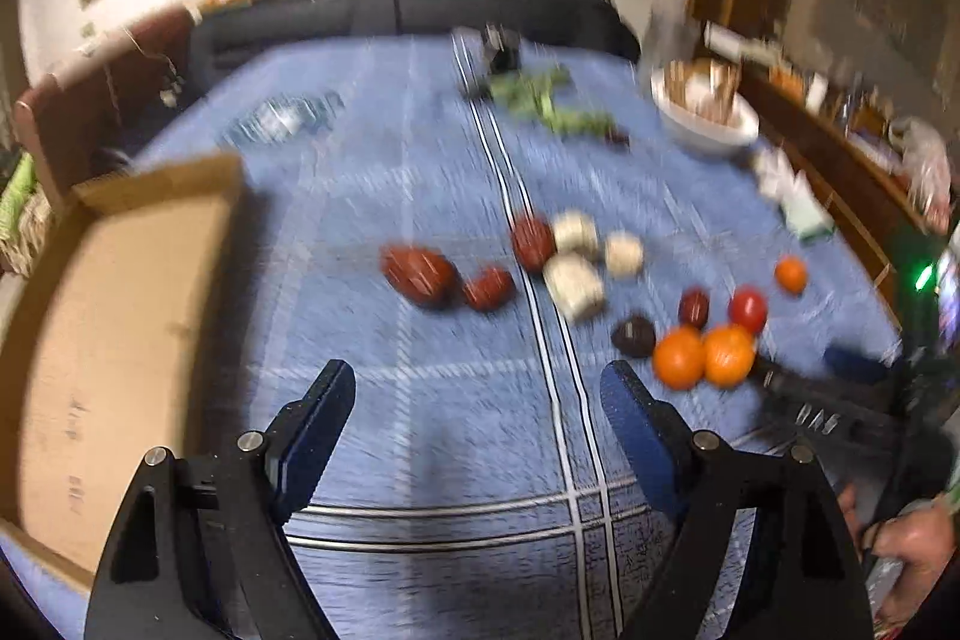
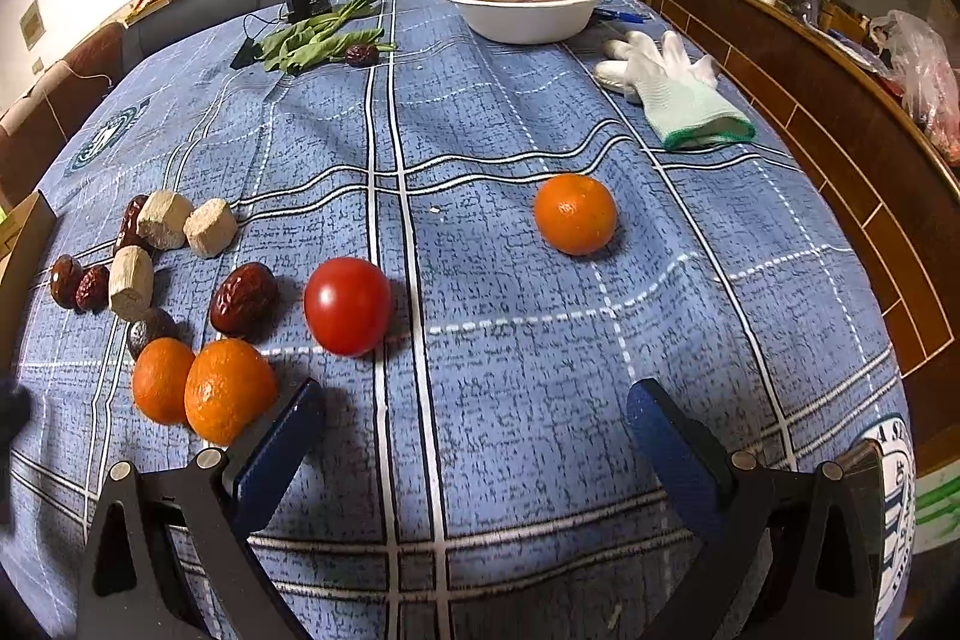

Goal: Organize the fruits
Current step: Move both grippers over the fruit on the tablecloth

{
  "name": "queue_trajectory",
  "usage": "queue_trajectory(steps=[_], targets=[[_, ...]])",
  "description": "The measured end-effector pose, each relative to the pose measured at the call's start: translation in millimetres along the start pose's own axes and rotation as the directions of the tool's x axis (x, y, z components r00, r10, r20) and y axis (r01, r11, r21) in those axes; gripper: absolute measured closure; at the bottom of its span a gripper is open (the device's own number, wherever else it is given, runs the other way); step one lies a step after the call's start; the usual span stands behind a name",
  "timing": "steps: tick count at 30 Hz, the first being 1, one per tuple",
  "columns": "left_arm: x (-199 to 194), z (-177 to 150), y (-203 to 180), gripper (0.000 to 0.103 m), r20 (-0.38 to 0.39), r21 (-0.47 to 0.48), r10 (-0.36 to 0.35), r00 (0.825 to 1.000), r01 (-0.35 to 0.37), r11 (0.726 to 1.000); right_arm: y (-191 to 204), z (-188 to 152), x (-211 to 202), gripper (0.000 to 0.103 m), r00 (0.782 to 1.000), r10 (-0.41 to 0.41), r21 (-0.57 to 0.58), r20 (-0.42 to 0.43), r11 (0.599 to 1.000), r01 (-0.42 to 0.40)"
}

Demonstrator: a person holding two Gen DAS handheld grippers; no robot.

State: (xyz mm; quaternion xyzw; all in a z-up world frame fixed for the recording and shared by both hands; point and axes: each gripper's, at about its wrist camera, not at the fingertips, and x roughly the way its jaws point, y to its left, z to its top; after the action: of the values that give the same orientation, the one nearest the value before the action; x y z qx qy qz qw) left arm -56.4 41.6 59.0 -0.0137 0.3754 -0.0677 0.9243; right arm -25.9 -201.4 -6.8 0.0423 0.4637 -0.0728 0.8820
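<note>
We see the fruit spread on the blue checked tablecloth (image 2: 510,148) covering the desk. The smooth red tomato (image 2: 348,305) lies just left of the cloth's double white stripe, its long axis tilted slightly from upright. A wrinkled dark-red jujube (image 2: 243,297) lies just left of it, long axis running diagonally toward the upper right. Two round orange tangerines (image 2: 204,389) touch each other in front of the jujube, the nearer one just beside the left finger of the right gripper (image 2: 474,430). A third orange tangerine (image 2: 575,214) sits alone, well apart to the right. Three beige cylindrical blocks (image 2: 165,235) lie among smaller jujubes (image 2: 78,283) at the left.

The right gripper's fingers stand wide apart, holding nothing. The left gripper (image 1: 477,403) likewise has its fingers spread and empty, over bare cloth; its view is motion-blurred. An open brown cardboard box (image 1: 126,316) sits to its left. A white bowl (image 2: 528,10) and a white knit glove (image 2: 678,88) lie farther back.
</note>
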Motion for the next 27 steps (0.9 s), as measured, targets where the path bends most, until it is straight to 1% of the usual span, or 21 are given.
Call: queue_trajectory(steps=[3, 5, 6, 7, 8, 9, 10, 11, 12, 13, 15, 16, 17, 18, 19, 22, 23, 24, 25, 26, 27], targets=[[-46, 10, 16, 0.019, 0.158, -0.020, 0.058, 0.986, -0.056, 0.998, -4, -2, -16, 0.002, 0.999, -0.013, 0.007, 0.049, 1.000, 0.013], [-74, 16, 26, 0.019, 0.252, -0.036, 0.115, 0.961, -0.110, 0.993, -9, -4, -32, 0.002, 0.995, -0.017, 0.021, 0.099, 1.000, 0.015], [-90, 18, 31, 0.019, 0.297, -0.049, 0.143, 0.944, -0.134, 0.990, -11, -5, -47, 0.002, 0.990, -0.013, 0.023, 0.138, 1.000, 0.010], [-100, 21, 37, 0.018, 0.323, -0.060, 0.157, 0.933, -0.146, 0.987, -14, -6, -60, 0.002, 0.984, -0.011, 0.023, 0.178, 1.000, 0.007], [-114, 24, 43, 0.013, 0.353, -0.080, 0.179, 0.918, -0.160, 0.984, -16, -7, -80, 0.002, 0.971, -0.018, 0.020, 0.240, 1.000, 0.014], [-124, 26, 48, 0.008, 0.371, -0.095, 0.190, 0.909, -0.166, 0.981, -17, -8, -98, 0.002, 0.955, -0.030, 0.015, 0.296, 1.000, 0.027], [-136, 27, 54, 0.008, 0.389, -0.114, 0.203, 0.899, -0.172, 0.978, -18, -9, -111, 0.002, 0.941, -0.038, 0.011, 0.337, 0.999, 0.037], [-151, 28, 60, 0.007, 0.416, -0.139, 0.225, 0.881, -0.183, 0.973, -19, -9, -131, 0.001, 0.915, -0.050, 0.007, 0.400, 0.999, 0.052], [-161, 26, 62, 0.005, 0.435, -0.152, 0.238, 0.868, -0.190, 0.970, -21, -11, -157, 0.001, 0.874, -0.065, 0.007, 0.482, 0.997, 0.071], [-174, 26, 65, 0.002, 0.459, -0.172, 0.260, 0.849, -0.202, 0.964, -21, -10, -171, 0.001, 0.851, -0.072, 0.010, 0.521, 0.997, 0.079], [-195, 24, 70, 0.000, 0.498, -0.208, 0.304, 0.812, -0.228, 0.951, -27, -10, -209, 0.001, 0.780, -0.076, 0.021, 0.621, 0.997, 0.080], [-203, 25, 73, 0.000, 0.511, -0.219, 0.314, 0.800, -0.232, 0.948, -27, -7, -219, 0.000, 0.762, -0.076, 0.024, 0.643, 0.997, 0.079], [-210, 26, 76, 0.000, 0.521, -0.221, 0.308, 0.796, -0.222, 0.950, -31, -4, -233, 0.000, 0.741, -0.085, 0.036, 0.666, 0.996, 0.082], [-214, 29, 79, 0.000, 0.522, -0.220, 0.293, 0.801, -0.206, 0.954, -32, -1, -239, 0.000, 0.737, -0.092, 0.042, 0.670, 0.995, 0.086], [-215, 34, 83, 0.000, 0.513, -0.217, 0.276, 0.813, -0.188, 0.958, -34, 3, -242, 0.000, 0.737, -0.097, 0.049, 0.669, 0.995, 0.087], [-204, 43, 91, 0.000, 0.463, -0.209, 0.247, 0.851, -0.166, 0.964, -41, 8, -246, 0.000, 0.754, -0.082, 0.067, 0.651, 0.996, 0.050], [-198, 44, 92, 0.000, 0.446, -0.209, 0.242, 0.862, -0.163, 0.964, -42, 10, -240, 0.000, 0.773, -0.064, 0.067, 0.631, 0.997, 0.029], [-192, 45, 92, 0.000, 0.431, -0.208, 0.234, 0.871, -0.156, 0.966, -41, 10, -232, 0.000, 0.799, -0.036, 0.059, 0.601, 0.998, 0.000], [-182, 43, 91, 0.000, 0.414, -0.202, 0.216, 0.884, -0.142, 0.969, -40, 10, -222, 0.000, 0.825, -0.002, 0.049, 0.565, 0.998, -0.031], [-170, 42, 89, 0.000, 0.388, -0.192, 0.190, 0.902, -0.123, 0.974, -38, 11, -206, 0.000, 0.859, 0.048, 0.038, 0.511, 0.996, -0.078], [-159, 42, 88, 0.000, 0.364, -0.184, 0.174, 0.915, -0.112, 0.977, -35, 10, -194, 0.000, 0.877, 0.076, 0.035, 0.475, 0.994, -0.106]])
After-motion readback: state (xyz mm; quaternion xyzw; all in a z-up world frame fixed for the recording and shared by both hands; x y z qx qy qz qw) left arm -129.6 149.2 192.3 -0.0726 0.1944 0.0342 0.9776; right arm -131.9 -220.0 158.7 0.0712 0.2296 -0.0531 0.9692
